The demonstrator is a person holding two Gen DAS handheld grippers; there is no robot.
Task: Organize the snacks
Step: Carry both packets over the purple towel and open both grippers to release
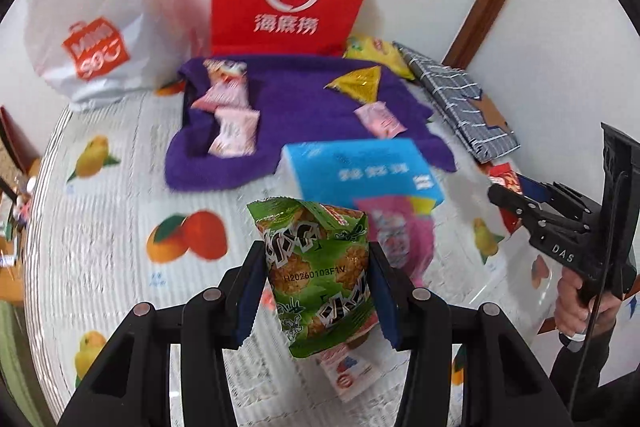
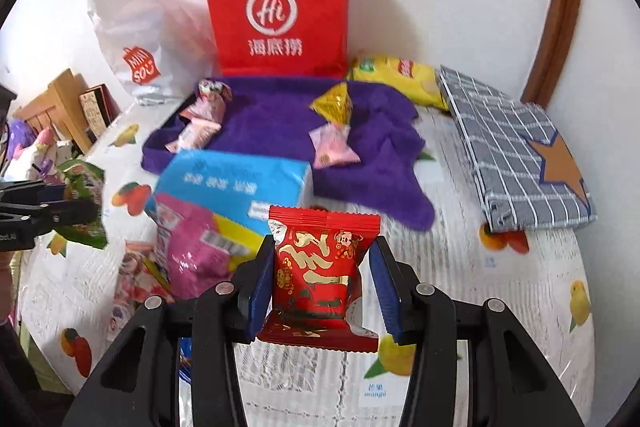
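Two standing bags (image 2: 276,7), one blue box (image 2: 236,183), one purple towel (image 2: 280,115).

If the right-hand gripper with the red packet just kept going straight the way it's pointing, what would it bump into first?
Probably the blue box. The right gripper, shut on the red snack packet, aims down and forward at the table, and the box lies just beyond the packet, slightly left. Depth is unclear, so it might meet the fruit-print tablecloth first.
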